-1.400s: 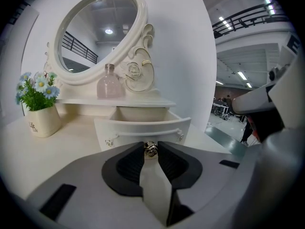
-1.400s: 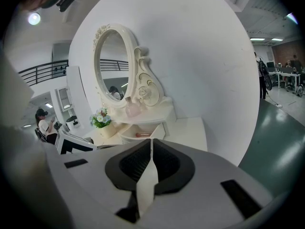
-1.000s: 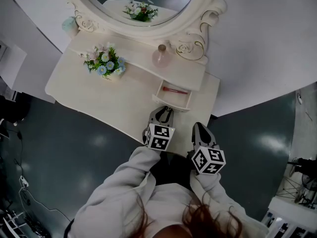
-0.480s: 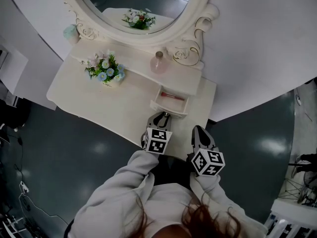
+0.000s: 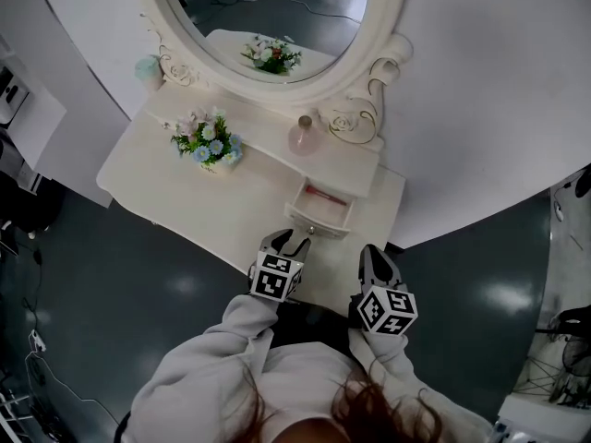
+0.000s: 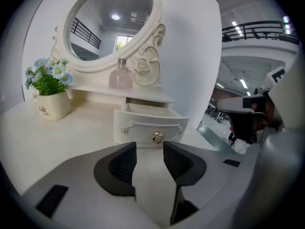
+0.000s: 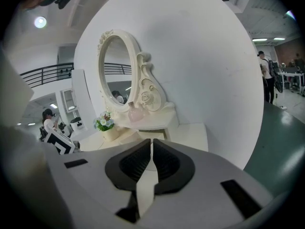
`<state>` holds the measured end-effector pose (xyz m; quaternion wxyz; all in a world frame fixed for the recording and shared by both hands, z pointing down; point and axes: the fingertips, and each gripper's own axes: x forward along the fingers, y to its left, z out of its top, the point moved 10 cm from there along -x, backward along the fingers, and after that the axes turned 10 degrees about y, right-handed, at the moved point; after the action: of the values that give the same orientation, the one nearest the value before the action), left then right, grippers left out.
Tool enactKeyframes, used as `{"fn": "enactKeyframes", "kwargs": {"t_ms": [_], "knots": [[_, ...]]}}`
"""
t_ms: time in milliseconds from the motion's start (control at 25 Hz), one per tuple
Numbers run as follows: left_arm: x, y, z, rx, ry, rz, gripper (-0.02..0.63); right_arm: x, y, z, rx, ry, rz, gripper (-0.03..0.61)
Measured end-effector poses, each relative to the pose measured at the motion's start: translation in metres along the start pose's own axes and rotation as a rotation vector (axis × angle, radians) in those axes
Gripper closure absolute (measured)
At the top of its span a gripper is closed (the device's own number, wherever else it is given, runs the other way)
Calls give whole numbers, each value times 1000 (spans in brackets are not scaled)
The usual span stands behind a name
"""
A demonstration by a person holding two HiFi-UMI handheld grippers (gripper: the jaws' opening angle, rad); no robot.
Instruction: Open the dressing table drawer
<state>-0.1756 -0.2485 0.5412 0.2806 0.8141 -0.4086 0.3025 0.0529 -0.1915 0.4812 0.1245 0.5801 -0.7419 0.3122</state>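
A: Left gripper status?
B: Jaws have just opened and are empty, with the knob just beyond. Right gripper closed, empty. Drawer stands pulled out, table right. Task appears complete.

Mirror cut off above (red thing in drawer unidentifiable)
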Motion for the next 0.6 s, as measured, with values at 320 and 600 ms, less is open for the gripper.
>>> {"fn": "enactKeyframes", "kwargs": {"t_ms": [320,600], "knots": [[-48,17,8,-58,-116,-15,441,14,3,13,-102,22,65,537],[-92,17,40,21,-312,15,493,19,13,37,-172,-10,139,537]]}}
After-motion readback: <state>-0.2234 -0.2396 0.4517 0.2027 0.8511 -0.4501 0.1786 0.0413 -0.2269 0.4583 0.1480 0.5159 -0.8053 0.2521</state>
